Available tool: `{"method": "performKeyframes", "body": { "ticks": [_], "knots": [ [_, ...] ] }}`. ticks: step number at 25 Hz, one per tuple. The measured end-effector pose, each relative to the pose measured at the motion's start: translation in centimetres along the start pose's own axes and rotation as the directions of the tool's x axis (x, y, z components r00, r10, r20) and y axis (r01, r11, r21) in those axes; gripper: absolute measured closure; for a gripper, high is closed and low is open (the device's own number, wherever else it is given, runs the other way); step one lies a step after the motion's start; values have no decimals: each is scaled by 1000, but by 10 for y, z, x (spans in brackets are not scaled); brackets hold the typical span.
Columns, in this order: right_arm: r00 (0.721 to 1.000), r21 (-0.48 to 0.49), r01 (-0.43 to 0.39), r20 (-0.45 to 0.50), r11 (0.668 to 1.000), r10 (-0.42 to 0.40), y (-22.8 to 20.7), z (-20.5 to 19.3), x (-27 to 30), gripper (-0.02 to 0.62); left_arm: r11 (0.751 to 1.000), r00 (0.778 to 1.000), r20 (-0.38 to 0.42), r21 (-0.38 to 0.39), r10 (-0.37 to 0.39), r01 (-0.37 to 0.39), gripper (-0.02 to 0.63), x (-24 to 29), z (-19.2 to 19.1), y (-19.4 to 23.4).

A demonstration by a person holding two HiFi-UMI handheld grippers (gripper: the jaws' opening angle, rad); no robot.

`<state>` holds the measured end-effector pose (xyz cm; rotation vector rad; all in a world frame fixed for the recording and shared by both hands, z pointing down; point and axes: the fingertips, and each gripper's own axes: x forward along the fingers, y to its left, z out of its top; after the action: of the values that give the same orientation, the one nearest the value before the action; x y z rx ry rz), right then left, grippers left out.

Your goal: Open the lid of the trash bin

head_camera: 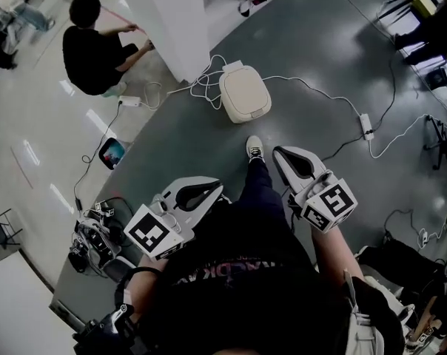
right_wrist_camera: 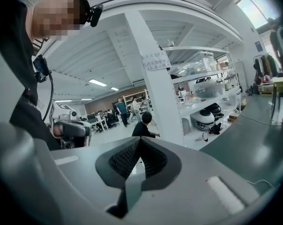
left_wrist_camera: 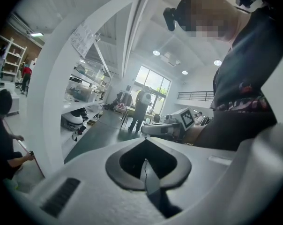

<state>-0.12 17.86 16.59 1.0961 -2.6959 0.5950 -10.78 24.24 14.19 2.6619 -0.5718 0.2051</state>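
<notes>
- the trash bin (head_camera: 245, 93), cream-white with its lid down, sits on the dark grey floor (head_camera: 320, 58) at twelve o'clock from the wearer's shoe (head_camera: 254, 149), well apart from both tools.
- the left hand-held gripper (head_camera: 219, 190) hangs at seven o'clock from the bin, jaws pressed together with nothing between them.
- the right hand-held gripper (head_camera: 277, 152) hangs at five o'clock from the bin, just beside the shoe, its jaws likewise closed and empty.
- a white cable (head_camera: 203, 84) lies looped at the bin's nine o'clock side; a power strip (head_camera: 365, 126) lies at its four o'clock.
- a person in black (head_camera: 98, 46) crouches at ten o'clock, on the lighter floor.
</notes>
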Motion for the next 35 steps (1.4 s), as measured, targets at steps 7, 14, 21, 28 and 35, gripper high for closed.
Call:
{"method": "performKeyframes", "body": {
  "ticks": [7,14,21,28,35],
  "knots": [
    [993,74,26,-115,997,-18,-98,-48,31,563,998,999,-44,-69,-3,0,603,52,1,28],
    [969,191,93,-241,977,-45,-186,-123,64,561,992,996,-82,-125,-36,26,603,106,-1,56],
    [950,354,149,-309,923,-35,-256,-201,109,554,980,990,-135,-199,-50,23,603,147,-14,86],
    [922,492,251,-383,834,-52,-321,-288,152,531,971,981,-183,-238,-60,15,603,181,-42,109],
    [886,663,418,-448,621,-118,-361,-370,176,454,958,943,-309,-283,-127,36,603,196,-90,94]
  ]
}}
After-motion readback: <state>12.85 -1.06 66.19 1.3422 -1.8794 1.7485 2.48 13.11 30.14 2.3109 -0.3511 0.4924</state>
